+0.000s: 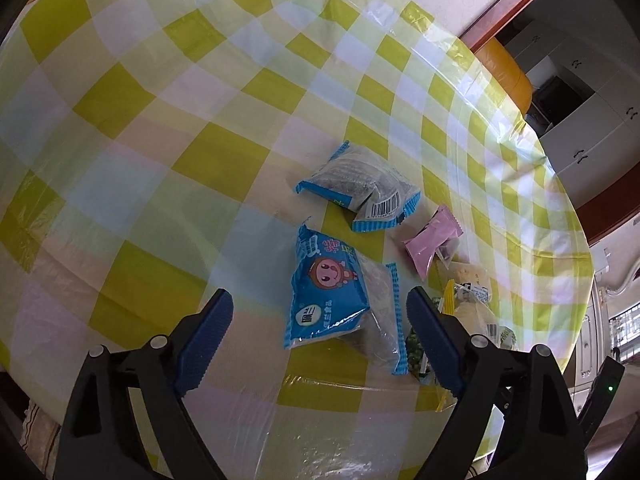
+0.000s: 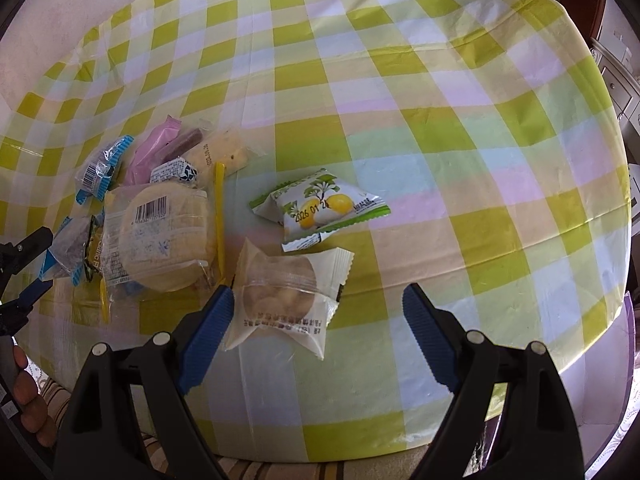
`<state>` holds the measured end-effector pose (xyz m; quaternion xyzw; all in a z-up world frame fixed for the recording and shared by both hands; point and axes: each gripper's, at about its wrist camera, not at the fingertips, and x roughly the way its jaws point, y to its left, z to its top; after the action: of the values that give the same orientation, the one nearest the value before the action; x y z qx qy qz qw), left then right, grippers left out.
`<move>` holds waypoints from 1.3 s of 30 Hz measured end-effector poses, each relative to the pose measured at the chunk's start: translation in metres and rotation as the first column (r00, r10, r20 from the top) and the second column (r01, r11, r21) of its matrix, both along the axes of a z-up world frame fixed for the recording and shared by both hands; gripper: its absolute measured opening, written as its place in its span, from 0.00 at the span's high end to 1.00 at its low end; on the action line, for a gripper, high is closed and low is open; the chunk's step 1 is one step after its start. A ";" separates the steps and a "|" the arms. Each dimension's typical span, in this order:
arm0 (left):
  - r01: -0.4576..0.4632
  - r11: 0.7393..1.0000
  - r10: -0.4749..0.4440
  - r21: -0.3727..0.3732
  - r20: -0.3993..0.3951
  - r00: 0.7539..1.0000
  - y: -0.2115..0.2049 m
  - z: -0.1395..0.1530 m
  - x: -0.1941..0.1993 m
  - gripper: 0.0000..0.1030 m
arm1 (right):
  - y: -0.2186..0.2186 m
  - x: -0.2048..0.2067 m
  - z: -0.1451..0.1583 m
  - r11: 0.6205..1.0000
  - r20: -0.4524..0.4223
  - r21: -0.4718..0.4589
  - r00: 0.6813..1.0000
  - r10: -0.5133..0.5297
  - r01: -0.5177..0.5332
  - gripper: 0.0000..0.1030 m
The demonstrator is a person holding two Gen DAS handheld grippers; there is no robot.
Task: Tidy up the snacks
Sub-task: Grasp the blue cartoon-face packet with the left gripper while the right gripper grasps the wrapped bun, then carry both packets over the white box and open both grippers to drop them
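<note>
Two grippers hang over a round table [image 1: 168, 92] covered in a yellow-green and white checked plastic cloth, both pointing steeply down at a scatter of wrapped snacks.

From the left wrist, the left gripper [image 1: 320, 332] has its blue ridged pads spread wide, and a blue packet with a cartoon face [image 1: 332, 296] lies on the cloth between them, touched by neither pad. Just beyond it lies a second blue-edged packet with a barcode [image 1: 360, 188], and to the right of that a pink wrapper [image 1: 432, 240]. More clear-wrapped snacks sit partly hidden behind the right-hand finger, near the table edge.

From the right wrist, the right gripper [image 2: 318, 336] is also spread wide. A white-and-clear wrapped round pastry [image 2: 288, 300] lies between its pads, closer to the left one and seemingly just touching that pad's tip; the right pad is well clear of it. Just beyond it lies a white packet printed with lemons and a date [image 2: 320, 208]. To the left sits a pile: a large pale round cake in clear wrap with a barcode [image 2: 168, 236], a cracker packet [image 2: 224, 152], the pink wrapper and blue-edged packets. At the far left edge, the other gripper's blue tips reach towards that pile, and fingers [image 2: 32, 400] of a hand show at the lower left.
</note>
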<state>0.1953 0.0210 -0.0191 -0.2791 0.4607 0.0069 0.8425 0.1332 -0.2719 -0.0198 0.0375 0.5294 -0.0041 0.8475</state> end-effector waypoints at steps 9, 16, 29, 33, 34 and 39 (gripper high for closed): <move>0.054 0.998 -0.054 0.033 -0.014 0.998 -0.015 -0.007 0.012 0.40 | 0.000 0.005 -0.008 1.000 -0.013 0.001 1.000 0.007 -0.007 0.16; 0.087 0.994 -0.087 0.064 -0.006 0.996 -0.023 -0.005 0.013 0.53 | 0.003 0.005 -0.012 1.000 -0.013 -0.006 1.000 0.011 -0.011 0.31; 0.038 0.997 -0.038 0.066 -0.010 0.999 -0.014 -0.001 -0.004 0.60 | -0.002 -0.004 -0.009 1.000 0.005 0.017 1.000 0.012 -0.012 0.61; 0.025 0.998 -0.024 0.066 -0.009 1.000 -0.011 0.002 -0.016 0.62 | -0.003 -0.013 -0.004 1.000 0.010 0.011 1.000 0.010 -0.010 0.61; 0.026 0.997 -0.025 0.067 -0.008 1.000 -0.011 0.003 -0.019 0.63 | -0.003 -0.016 -0.002 1.000 0.013 0.007 1.000 0.009 -0.009 0.61; 0.023 0.998 -0.023 0.062 -0.001 1.000 -0.008 0.008 -0.035 0.66 | -0.005 -0.030 0.004 1.000 0.019 -0.005 1.000 0.004 -0.004 0.62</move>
<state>0.1605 0.0135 -0.0114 -0.2477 0.4634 0.0114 0.8507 0.1035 -0.2773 -0.0153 0.0343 0.5213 -0.0035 0.8527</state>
